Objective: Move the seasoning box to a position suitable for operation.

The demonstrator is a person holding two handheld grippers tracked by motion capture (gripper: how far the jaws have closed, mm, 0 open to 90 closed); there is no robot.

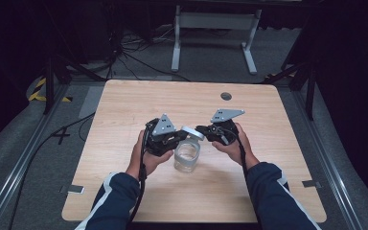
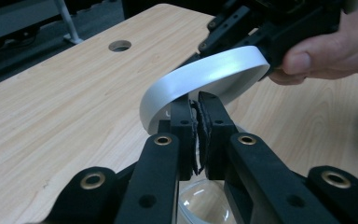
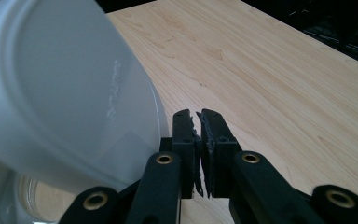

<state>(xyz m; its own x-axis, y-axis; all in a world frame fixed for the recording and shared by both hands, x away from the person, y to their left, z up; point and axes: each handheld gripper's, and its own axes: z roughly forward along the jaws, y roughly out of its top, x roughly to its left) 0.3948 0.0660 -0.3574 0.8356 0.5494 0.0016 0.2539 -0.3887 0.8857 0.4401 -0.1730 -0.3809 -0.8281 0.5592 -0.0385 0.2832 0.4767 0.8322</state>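
Mid-step on the lid: my right tongs (image 1: 202,129) are pinched on the rim of the round white plastic lid (image 1: 192,132), which hangs tilted just above the mouth of the clear round glass jar (image 1: 187,157). The jar stands upright near the middle of the light wood-grain table (image 1: 124,110), between my two hands. In the right gripper view the jaws read nearly closed with the lid's edge passing by their left side; I can't see the exact contact patch there, but in the left gripper view the lid (image 2: 205,77) clearly sits in the other gripper's grip. My left tongs (image 1: 172,143) are closed at the jar's rim; the left gripper view shows the pads (image 2: 182,128) all but together with the jar mouth (image 2: 200,205) right under them, so I judge they nip the glass wall, though the glass between the pads isn't visible. The lid is off the jar and canted, not seated. I can't tell from this whether it's coming off or going on. If going on: level the lid, centre it over the mouth, lower it flat, keep the left grip steady so the jar doesn't skid. If coming off: carry it clear and set it on bare table.
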